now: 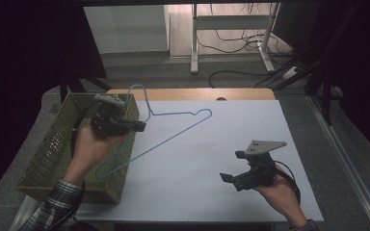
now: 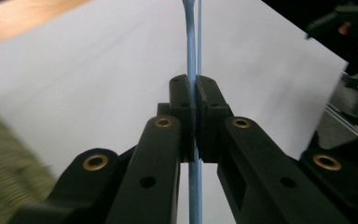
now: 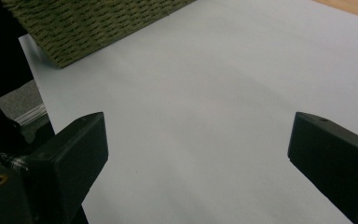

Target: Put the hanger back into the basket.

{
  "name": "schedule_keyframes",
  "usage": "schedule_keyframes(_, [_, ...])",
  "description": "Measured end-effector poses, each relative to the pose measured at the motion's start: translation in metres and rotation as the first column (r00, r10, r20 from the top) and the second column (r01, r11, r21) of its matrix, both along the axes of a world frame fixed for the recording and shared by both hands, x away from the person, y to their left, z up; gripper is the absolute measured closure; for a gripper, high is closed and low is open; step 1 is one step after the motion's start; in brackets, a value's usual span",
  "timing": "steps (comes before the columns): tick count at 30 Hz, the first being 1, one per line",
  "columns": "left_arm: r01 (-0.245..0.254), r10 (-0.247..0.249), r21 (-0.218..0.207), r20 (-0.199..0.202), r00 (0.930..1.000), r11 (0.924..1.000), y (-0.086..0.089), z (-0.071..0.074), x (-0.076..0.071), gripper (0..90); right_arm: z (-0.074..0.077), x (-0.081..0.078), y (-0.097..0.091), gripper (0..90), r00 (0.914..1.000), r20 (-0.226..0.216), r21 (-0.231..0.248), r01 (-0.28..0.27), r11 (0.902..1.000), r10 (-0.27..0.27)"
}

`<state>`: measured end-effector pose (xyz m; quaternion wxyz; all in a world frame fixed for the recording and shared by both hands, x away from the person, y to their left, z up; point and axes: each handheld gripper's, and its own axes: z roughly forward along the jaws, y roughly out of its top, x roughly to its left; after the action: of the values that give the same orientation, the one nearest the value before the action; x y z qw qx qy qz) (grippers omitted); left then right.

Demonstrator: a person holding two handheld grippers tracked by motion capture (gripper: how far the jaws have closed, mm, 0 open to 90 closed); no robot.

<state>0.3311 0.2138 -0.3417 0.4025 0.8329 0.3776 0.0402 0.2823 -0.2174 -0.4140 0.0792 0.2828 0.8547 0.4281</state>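
My left gripper (image 1: 141, 126) hovers over the near right corner of a woven olive basket (image 1: 53, 139), shut on a blue wire hanger (image 1: 173, 114). The hanger hangs in the air, its hook toward the back of the table and its lower corner dipping beside the basket's wall. In the left gripper view the black jaws (image 2: 195, 100) pinch the thin blue wire (image 2: 191, 42), which runs straight up between them. My right gripper (image 1: 232, 166) is held low over the white sheet at the front right. Its jaws (image 3: 196, 140) stand wide open with nothing between them.
A white sheet (image 1: 197, 159) covers the table, with a strip of wood (image 1: 192, 94) showing at its far edge. The basket's wall (image 3: 88, 28) shows far off in the right gripper view. Behind the table are desk legs (image 1: 193, 43) and cables (image 1: 241, 41) on the floor.
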Motion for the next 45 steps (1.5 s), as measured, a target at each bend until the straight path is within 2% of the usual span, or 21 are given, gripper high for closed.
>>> schedule_keyframes(3, [-0.048, 0.047, 0.003, 0.009, 0.9988, 0.9989, 0.019, 0.003, -0.001, 87.5, -0.002, -0.002, -0.005, 4.4, 0.9999, -0.002, 0.01, 0.015, 0.9998, -0.015])
schedule_keyframes(8, [-0.108, 0.108, 0.003, 0.021, 0.994, 0.9942, 0.05, 0.0, -0.003, 87.5, -0.005, -0.006, -0.012, 3.6, 0.9993, -0.006, 0.021, 0.038, 0.9991, -0.038])
schedule_keyframes(15, [-0.194, 0.194, -0.006, 0.052, 0.9797, 0.981, 0.093, -0.005, -0.009, 87.6, -0.014, -0.011, -0.022, 3.4, 0.9976, -0.022, 0.022, 0.067, 0.9975, -0.066])
schedule_keyframes(17, [-0.205, 0.206, -0.013, 0.052, 0.9772, 0.9786, 0.097, -0.005, -0.009, 87.6, -0.015, -0.012, -0.024, 3.4, 0.9967, -0.029, 0.028, 0.076, 0.9967, -0.076])
schedule_keyframes(18, [-0.226, 0.227, -0.017, 0.058, 0.9722, 0.974, 0.109, -0.007, -0.012, 87.6, -0.016, -0.012, -0.026, 3.4, 0.9964, -0.03, 0.029, 0.08, 0.9964, -0.079])
schedule_keyframes(19, [-0.226, 0.227, -0.017, 0.058, 0.9722, 0.974, 0.109, -0.007, -0.012, 87.6, -0.016, -0.012, -0.026, 3.4, 0.9964, -0.03, 0.029, 0.08, 0.9964, -0.079])
schedule_keyframes(20, [-0.251, 0.252, -0.017, 0.069, 0.9653, 0.9678, 0.123, -0.01, -0.014, 87.5, -0.017, -0.013, -0.027, 3.4, 0.9958, -0.031, 0.033, 0.088, 0.9956, -0.087])
schedule_keyframes(22, [-0.274, 0.274, -0.017, 0.074, 0.9587, 0.9616, 0.133, -0.011, -0.016, 87.5, -0.018, -0.014, -0.029, 3.4, 0.9953, -0.035, 0.032, 0.091, 0.9953, -0.09])
schedule_keyframes(23, [-0.293, 0.294, -0.023, 0.08, 0.9525, 0.9559, 0.141, -0.012, -0.019, 87.6, -0.019, -0.014, -0.029, 3.4, 0.9953, -0.033, 0.032, 0.092, 0.9952, -0.091])
schedule_keyframes(26, [-0.324, 0.325, -0.021, 0.084, 0.9421, 0.9458, 0.156, -0.013, -0.023, 87.6, -0.022, -0.015, -0.032, 3.5, 0.9944, -0.038, 0.023, 0.1, 0.9948, -0.099])
schedule_keyframes(27, [-0.324, 0.325, -0.021, 0.084, 0.9421, 0.9458, 0.156, -0.013, -0.023, 87.5, -0.022, -0.015, -0.032, 3.5, 0.9944, -0.038, 0.023, 0.1, 0.9948, -0.099])
schedule_keyframes(28, [-0.344, 0.344, -0.02, 0.088, 0.9347, 0.9388, 0.165, -0.015, -0.025, 87.5, -0.024, -0.015, -0.033, 3.5, 0.9941, -0.041, 0.015, 0.101, 0.9948, -0.1])
schedule_keyframes(29, [-0.344, 0.344, -0.02, 0.088, 0.9347, 0.9388, 0.165, -0.015, -0.025, 87.5, -0.024, -0.015, -0.033, 3.5, 0.9941, -0.041, 0.015, 0.101, 0.9948, -0.1])
schedule_keyframes(33, [-0.374, 0.373, -0.009, 0.093, 0.9232, 0.9276, 0.181, -0.024, -0.028, 87.5, -0.026, -0.014, -0.033, 3.5, 0.9938, -0.041, 0.007, 0.103, 0.9946, -0.103])
schedule_keyframes(37, [-0.381, 0.38, -0.007, 0.095, 0.9199, 0.9244, 0.189, -0.032, -0.028, 87.5, -0.028, -0.014, -0.033, 3.5, 0.9935, -0.042, 0.001, 0.105, 0.9944, -0.105])
schedule_keyframes(45, [-0.405, 0.404, 0.002, 0.074, 0.9119, 0.9143, 0.2, -0.062, -0.026, 87.5, -0.03, -0.012, -0.035, 3.5, 0.9927, -0.046, -0.005, 0.111, 0.9938, -0.111])
